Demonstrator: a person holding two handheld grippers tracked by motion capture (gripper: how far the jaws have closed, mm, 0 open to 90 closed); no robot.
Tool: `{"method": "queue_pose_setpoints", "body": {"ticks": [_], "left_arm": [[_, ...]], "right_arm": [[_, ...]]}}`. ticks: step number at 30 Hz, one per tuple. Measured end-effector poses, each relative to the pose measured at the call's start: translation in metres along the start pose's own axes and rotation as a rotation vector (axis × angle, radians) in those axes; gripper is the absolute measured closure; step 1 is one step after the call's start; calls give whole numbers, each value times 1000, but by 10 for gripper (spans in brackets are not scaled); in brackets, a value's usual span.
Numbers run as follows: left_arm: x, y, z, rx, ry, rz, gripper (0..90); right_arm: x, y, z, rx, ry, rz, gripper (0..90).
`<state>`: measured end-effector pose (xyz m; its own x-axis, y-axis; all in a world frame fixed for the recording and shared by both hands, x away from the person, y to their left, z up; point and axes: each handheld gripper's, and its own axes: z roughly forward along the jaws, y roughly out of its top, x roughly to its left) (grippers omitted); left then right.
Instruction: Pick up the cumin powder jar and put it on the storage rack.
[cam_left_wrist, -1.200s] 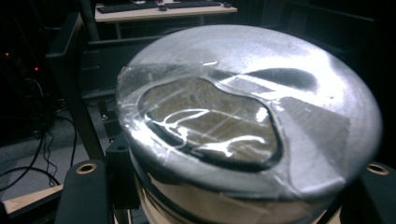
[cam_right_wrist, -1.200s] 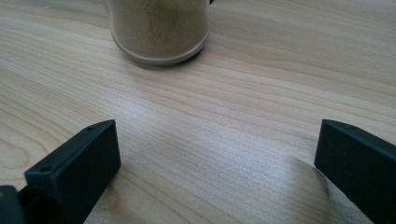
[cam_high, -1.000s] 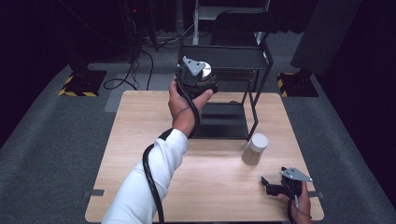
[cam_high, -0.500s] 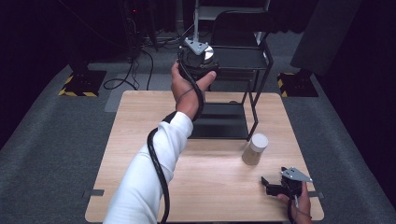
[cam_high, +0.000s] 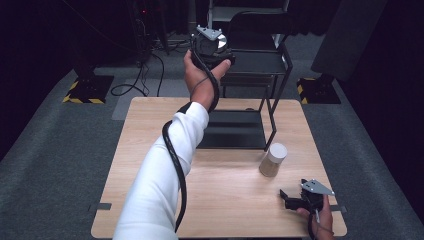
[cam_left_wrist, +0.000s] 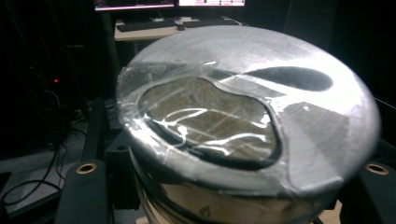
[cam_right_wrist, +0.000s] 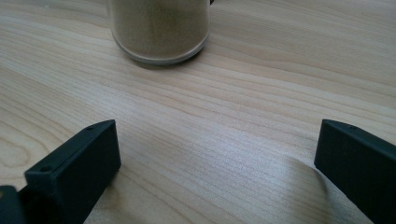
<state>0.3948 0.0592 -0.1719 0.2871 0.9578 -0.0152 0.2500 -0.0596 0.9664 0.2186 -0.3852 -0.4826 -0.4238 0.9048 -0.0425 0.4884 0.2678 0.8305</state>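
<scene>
The left gripper (cam_high: 212, 50) was lifted high beyond the far edge of the wooden table (cam_high: 150, 150), just over the top shelf of the black metal rack (cam_high: 260, 65) that stood at the table's far side. Its 2 jaws were clenched on a shiny metal tin (cam_left_wrist: 252, 116), and in the left gripper view the tin's silver lid sat tilted toward the camera, with a clear window in it that showed something tan underneath. A thick black cable (cam_high: 172, 150) wound down the white sleeve (cam_high: 160, 180) from that gripper. The right gripper (cam_high: 292, 200) rested low near the table's near right corner, jaws spread wide apart and holding nothing, with bare wood between them. A glass jar (cam_high: 273, 160) of tan powder with a white lid stood on the table between the rack and the right gripper, near it but apart.
</scene>
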Motion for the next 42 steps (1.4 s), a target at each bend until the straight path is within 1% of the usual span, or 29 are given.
{"method": "queue_pose_setpoints", "body": {"ticks": [2,6,7,8,12,14,15,19,20,23,28,29,31,33,36,37,42], "left_arm": [[0,2,3,2,-3,-2,314],[-4,7,15,-2,18,11,314],[-4,7,15,-2,18,11,314],[-4,9,20,1,19,5,314],[-5,10,26,1,27,4,313],[-6,12,30,3,39,14,314],[-6,13,34,7,43,9,314],[-6,13,40,9,57,4,313],[-6,12,43,9,60,-3,313],[-6,11,50,14,70,0,313],[-4,11,57,18,68,4,313],[-4,10,58,17,69,-4,314],[-4,10,59,19,70,1,314],[-4,9,62,28,65,5,313],[-3,7,66,39,61,-3,313],[-4,6,66,34,66,-6,313],[-4,5,67,34,63,-3,313]], "right_arm": [[0,0,0,-1,-1,-1,0],[0,0,0,-1,-1,-1,0],[0,0,0,-1,-1,-1,0],[0,0,0,-2,-2,-2,0],[1,-1,0,-2,-3,-3,0],[1,-1,0,-3,-5,-5,0],[1,-1,0,-4,-5,-6,0],[1,-1,-1,-3,-5,-5,0],[1,-1,-1,-3,-5,-5,0],[1,-1,-1,-4,-6,-7,0],[1,-1,-1,-3,-4,-4,0],[1,-1,-1,-3,-3,-3,0],[1,-1,-1,-3,-4,-4,0],[1,-1,-1,-4,-5,-5,0],[1,-1,-1,-3,-3,-3,0],[1,-1,0,-3,-3,-2,0],[1,-1,-1,-3,-4,-4,0]]}}
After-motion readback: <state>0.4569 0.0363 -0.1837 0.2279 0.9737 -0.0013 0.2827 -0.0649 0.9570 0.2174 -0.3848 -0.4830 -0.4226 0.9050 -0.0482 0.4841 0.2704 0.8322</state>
